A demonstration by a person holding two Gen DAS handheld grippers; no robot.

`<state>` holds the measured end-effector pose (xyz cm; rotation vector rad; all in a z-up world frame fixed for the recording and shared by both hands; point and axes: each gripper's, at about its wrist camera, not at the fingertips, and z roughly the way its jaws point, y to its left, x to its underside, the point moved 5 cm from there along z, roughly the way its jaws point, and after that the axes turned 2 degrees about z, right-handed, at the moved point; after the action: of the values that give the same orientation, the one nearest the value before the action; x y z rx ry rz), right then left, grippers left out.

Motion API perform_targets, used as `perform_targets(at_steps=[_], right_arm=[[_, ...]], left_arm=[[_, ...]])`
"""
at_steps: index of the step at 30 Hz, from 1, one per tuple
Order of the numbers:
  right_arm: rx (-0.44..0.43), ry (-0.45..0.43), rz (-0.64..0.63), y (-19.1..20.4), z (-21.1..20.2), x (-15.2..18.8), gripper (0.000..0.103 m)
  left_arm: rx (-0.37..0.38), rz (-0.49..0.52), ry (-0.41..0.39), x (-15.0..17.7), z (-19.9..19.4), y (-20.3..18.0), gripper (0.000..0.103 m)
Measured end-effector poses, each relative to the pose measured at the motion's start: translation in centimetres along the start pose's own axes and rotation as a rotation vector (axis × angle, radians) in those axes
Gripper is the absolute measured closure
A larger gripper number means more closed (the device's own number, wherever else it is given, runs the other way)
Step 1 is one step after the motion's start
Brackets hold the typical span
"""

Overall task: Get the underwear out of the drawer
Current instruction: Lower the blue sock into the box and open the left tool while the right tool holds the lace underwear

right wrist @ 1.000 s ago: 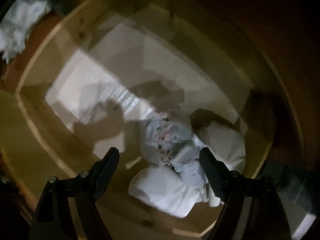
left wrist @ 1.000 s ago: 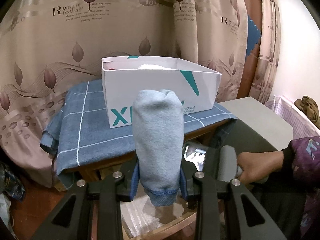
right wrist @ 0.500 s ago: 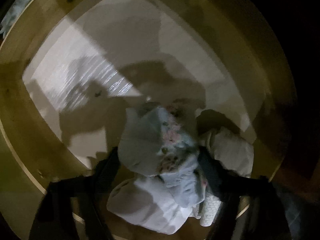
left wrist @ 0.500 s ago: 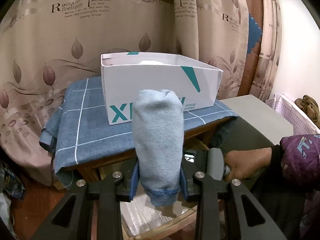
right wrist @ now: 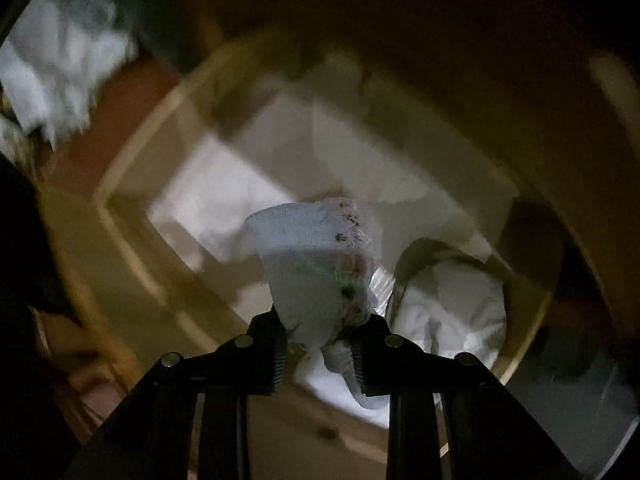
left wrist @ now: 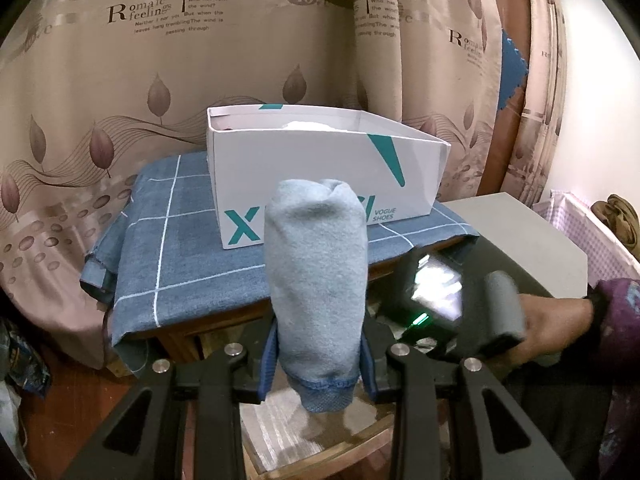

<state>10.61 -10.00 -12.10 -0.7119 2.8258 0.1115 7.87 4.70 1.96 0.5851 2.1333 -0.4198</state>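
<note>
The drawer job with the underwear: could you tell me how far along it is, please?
Done: the left gripper holds a rolled grey-blue piece outside the drawer. In hand: the right gripper, its jaws just closing, grips a floral pale-blue piece above the drawer. Left: white pieces lie inside.

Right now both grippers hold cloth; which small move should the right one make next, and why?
Probably lift the right gripper, whose jaws have just been closing, straight up until it is clear of the drawer. It pinches the floral underwear above the drawer, where white pieces lie close beside it. The left gripper is already full, shut on a rolled blue garment.
</note>
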Motion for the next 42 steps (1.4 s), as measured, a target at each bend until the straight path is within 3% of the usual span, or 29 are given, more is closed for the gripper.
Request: perform_targets(at_steps=[7, 13, 22, 33, 37, 42], right_arm=[[-0.095, -0.136, 0.214, -0.5, -4.1, 1.4, 0.078], [-0.071, -0.110, 0.315, -3.2, -1.8, 2.7, 0.078], [-0.063, -0.075, 0.297, -3.2, -0.2, 3.9, 0.078], [-0.098, -0.097, 0.319, -4.0, -1.3, 4.6, 0.078], [-0.105, -0.102, 0.325, -4.2, -1.6, 4.9, 0.078], [-0.119, -0.109, 0.337, -4.6, -1.8, 5.2, 0.078]], left_arm=[[-0.010, 0.009, -0.001, 0.0, -0.1, 0.0, 0.069], [0.008, 0.007, -0.025, -0.4, -0.8, -0.5, 0.069], [0.047, -0.016, -0.077, -3.5, -3.1, -2.0, 0.069], [0.027, 0.075, -0.098, -15.0, -1.7, -2.5, 0.069], [-0.035, 0.142, -0.077, -19.2, 1.5, -1.6, 0.069], [-0.097, 0.166, 0.002, -20.7, 6.4, 0.6, 0.069]])
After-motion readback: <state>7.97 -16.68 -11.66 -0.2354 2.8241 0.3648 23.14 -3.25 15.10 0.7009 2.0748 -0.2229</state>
